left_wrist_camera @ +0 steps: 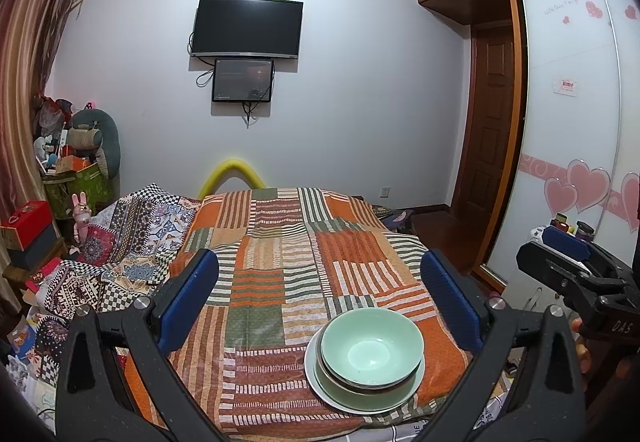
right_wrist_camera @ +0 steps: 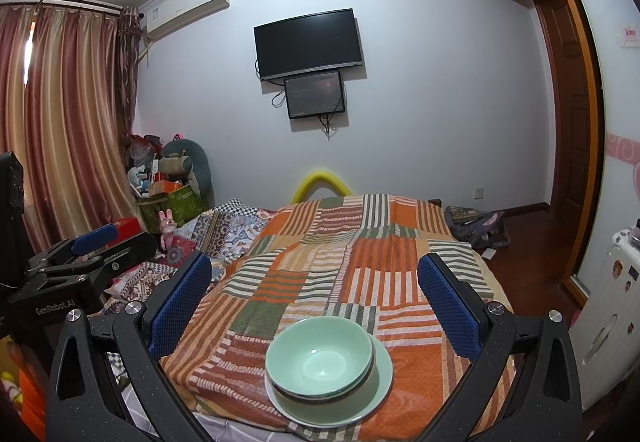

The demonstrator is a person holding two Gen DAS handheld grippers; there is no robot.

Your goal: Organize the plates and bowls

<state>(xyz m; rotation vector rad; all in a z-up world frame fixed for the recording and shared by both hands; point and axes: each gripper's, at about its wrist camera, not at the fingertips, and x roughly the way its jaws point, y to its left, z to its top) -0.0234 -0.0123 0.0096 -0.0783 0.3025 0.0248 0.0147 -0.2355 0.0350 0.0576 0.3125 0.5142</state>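
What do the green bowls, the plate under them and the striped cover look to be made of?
Top bowl: likely glazed ceramic, its celadon green glossy with a highlight in the well. A second bowl is nested under it. Plate: a paler green with the same smooth sheen, probably glazed ceramic too. Striped cover: woven cloth, matte, creased and draped. Both grippers are open and clear of the stack.

Lower bowl mostly hidden under top bowl; small screen's content unreadable.
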